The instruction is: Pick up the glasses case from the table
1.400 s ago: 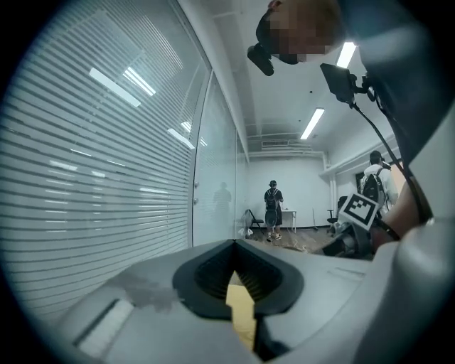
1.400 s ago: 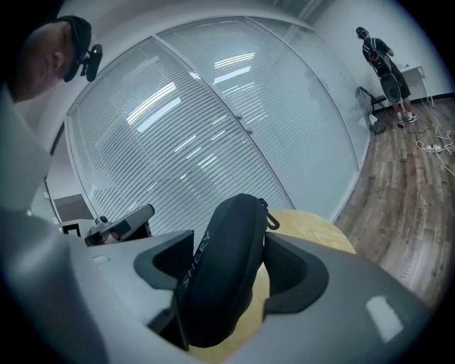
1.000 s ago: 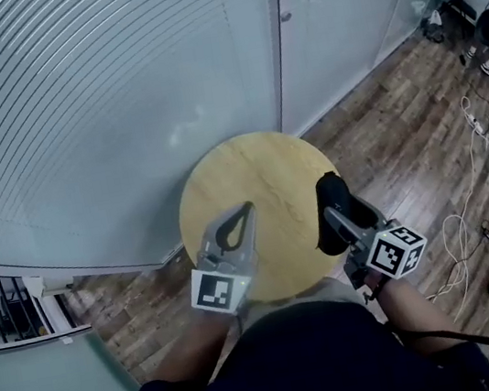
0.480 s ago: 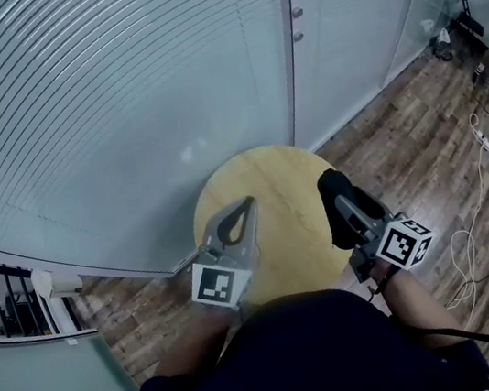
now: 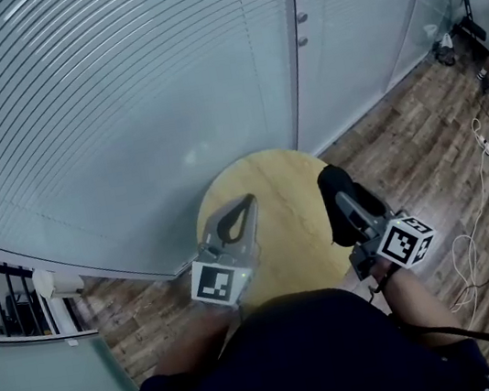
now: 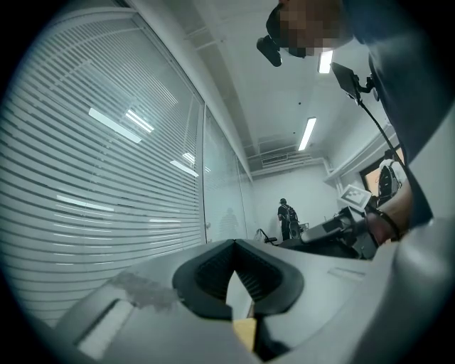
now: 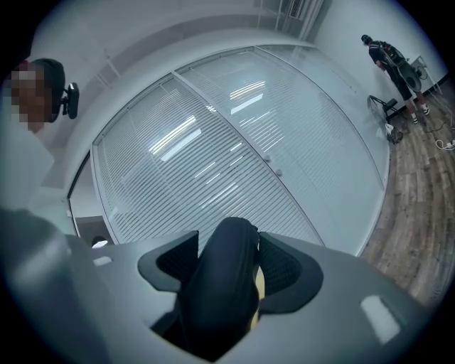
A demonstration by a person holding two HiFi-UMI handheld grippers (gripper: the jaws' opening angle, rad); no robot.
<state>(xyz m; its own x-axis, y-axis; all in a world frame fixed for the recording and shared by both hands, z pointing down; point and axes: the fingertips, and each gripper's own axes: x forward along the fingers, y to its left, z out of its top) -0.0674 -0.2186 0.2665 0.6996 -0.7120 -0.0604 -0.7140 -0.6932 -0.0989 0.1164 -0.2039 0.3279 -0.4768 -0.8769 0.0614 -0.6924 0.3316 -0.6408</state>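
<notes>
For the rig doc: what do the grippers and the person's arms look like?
The left gripper and right gripper have grey wedge-shaped bodies with black ribbed pads. Each carries a white cube with black square markers. A black cable trails by the right arm. Dark top, forearms bare.

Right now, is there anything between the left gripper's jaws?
No, the left gripper has its jaw tips together with nothing between them; the black glasses case is clamped in the right gripper.

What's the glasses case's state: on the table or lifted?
Lifted, apparently: the right tongs clamp the glasses case, and it overhangs the rim of the table.
</notes>
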